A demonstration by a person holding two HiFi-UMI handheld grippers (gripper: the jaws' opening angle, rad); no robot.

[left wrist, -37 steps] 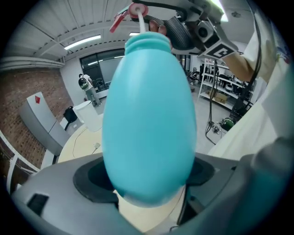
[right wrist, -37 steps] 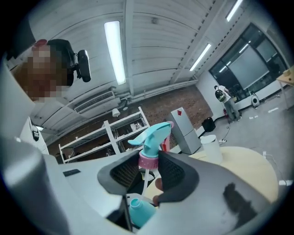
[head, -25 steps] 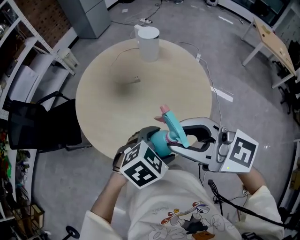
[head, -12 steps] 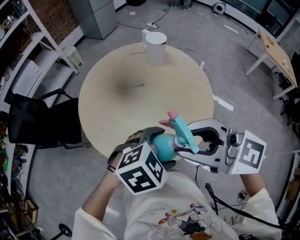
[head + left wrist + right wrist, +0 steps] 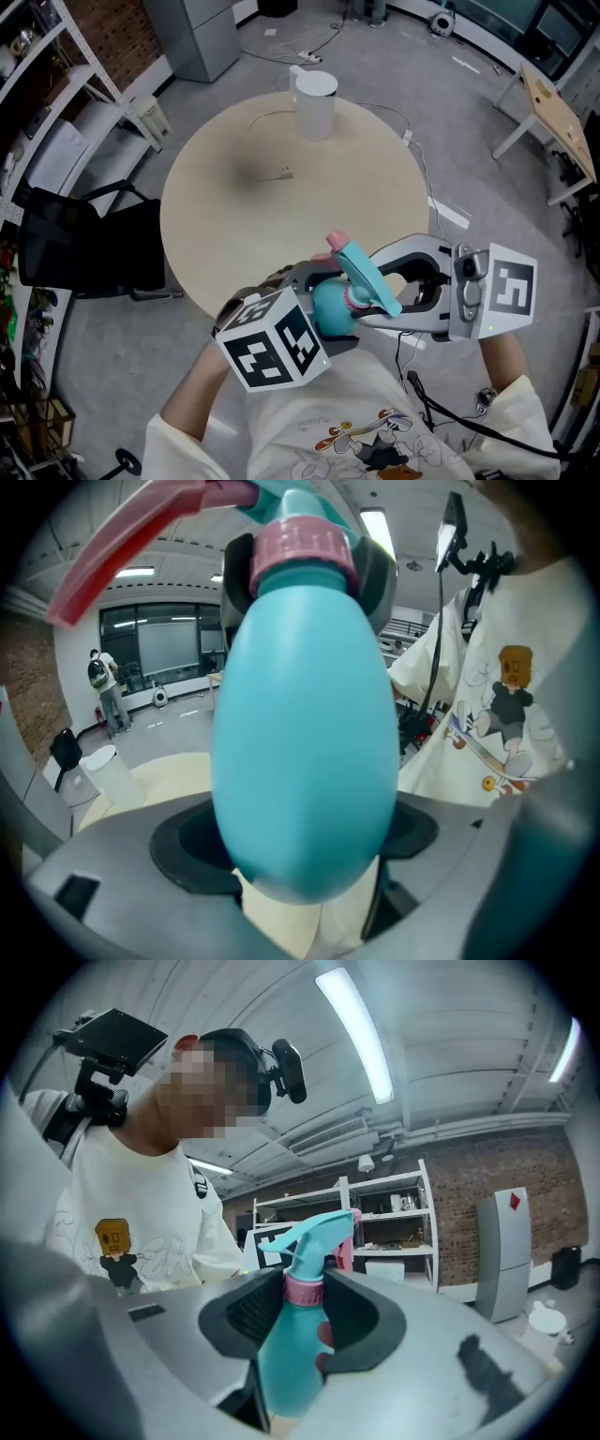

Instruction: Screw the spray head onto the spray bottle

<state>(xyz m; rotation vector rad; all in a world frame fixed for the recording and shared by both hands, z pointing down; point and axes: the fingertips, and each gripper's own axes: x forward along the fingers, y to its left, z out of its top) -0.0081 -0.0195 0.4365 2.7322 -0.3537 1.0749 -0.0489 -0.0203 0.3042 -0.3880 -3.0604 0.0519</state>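
A teal spray bottle [image 5: 330, 311] is held in the air over the near edge of the round table [image 5: 244, 225], close to my chest. My left gripper [image 5: 319, 323] is shut on the bottle's round body [image 5: 305, 752], which fills the left gripper view. The teal spray head [image 5: 367, 277], with its pink trigger [image 5: 141, 536], sits on the bottle's neck. My right gripper [image 5: 364, 306] comes in from the right, its dark pads [image 5: 234, 1321] closed on the pink collar [image 5: 303, 1288] of the spray head [image 5: 314, 1232].
A white jug [image 5: 316, 103] stands at the table's far edge, with a small scrap [image 5: 281, 173] lying near the middle. A black chair [image 5: 84, 253] and shelves are at the left, and a cable [image 5: 417, 169] runs off the table at the right. A wooden desk [image 5: 553, 103] stands far right.
Both grippers and the bottle have risen toward the head camera together. The left marker cube looks larger and lower in the picture. The grips are unchanged.
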